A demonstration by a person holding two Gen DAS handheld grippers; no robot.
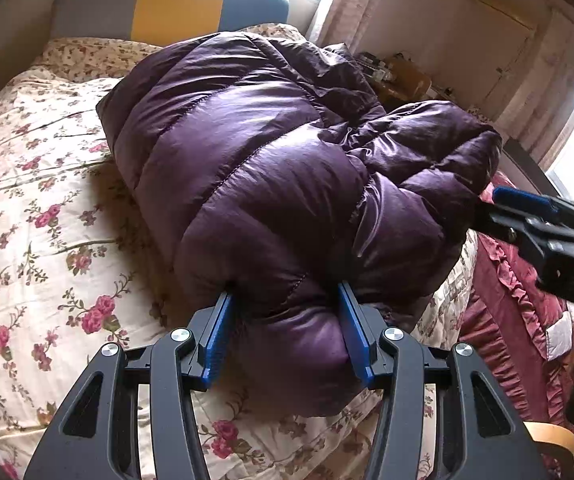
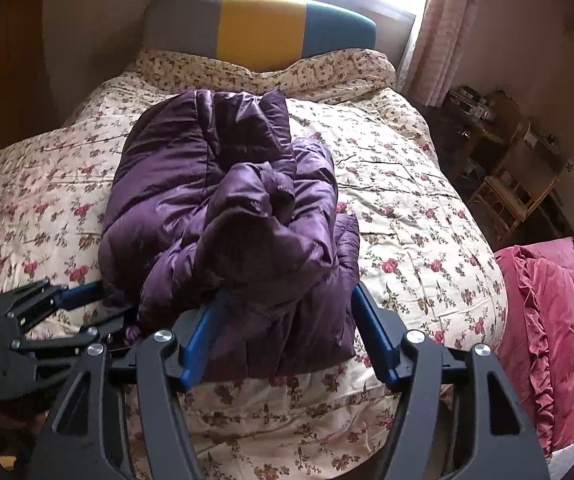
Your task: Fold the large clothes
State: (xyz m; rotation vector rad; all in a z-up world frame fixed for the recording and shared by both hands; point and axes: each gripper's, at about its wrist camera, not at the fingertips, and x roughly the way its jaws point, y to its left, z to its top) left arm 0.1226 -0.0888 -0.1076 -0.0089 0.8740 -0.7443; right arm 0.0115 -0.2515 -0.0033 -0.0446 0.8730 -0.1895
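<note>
A purple quilted down jacket [image 1: 271, 168] lies bunched in a thick fold on the floral bed cover [image 1: 35, 216]. My left gripper [image 1: 285, 300] has its blue pads on both sides of the jacket's near edge, squeezing the puffy fabric. My right gripper [image 2: 287, 296] straddles the jacket's [image 2: 223, 216] near end with a thick wad between its blue fingers. The right gripper also shows in the left wrist view [image 1: 499, 200], at the jacket's right end. The left gripper shows in the right wrist view [image 2: 87, 300] at the jacket's left edge.
A grey, yellow and teal headboard [image 2: 261, 26] stands at the far end under a bright window. A red ruffled quilt [image 2: 559, 320] lies off the bed's right side. A cluttered wooden side table and chair [image 2: 499, 168] stand at the right wall.
</note>
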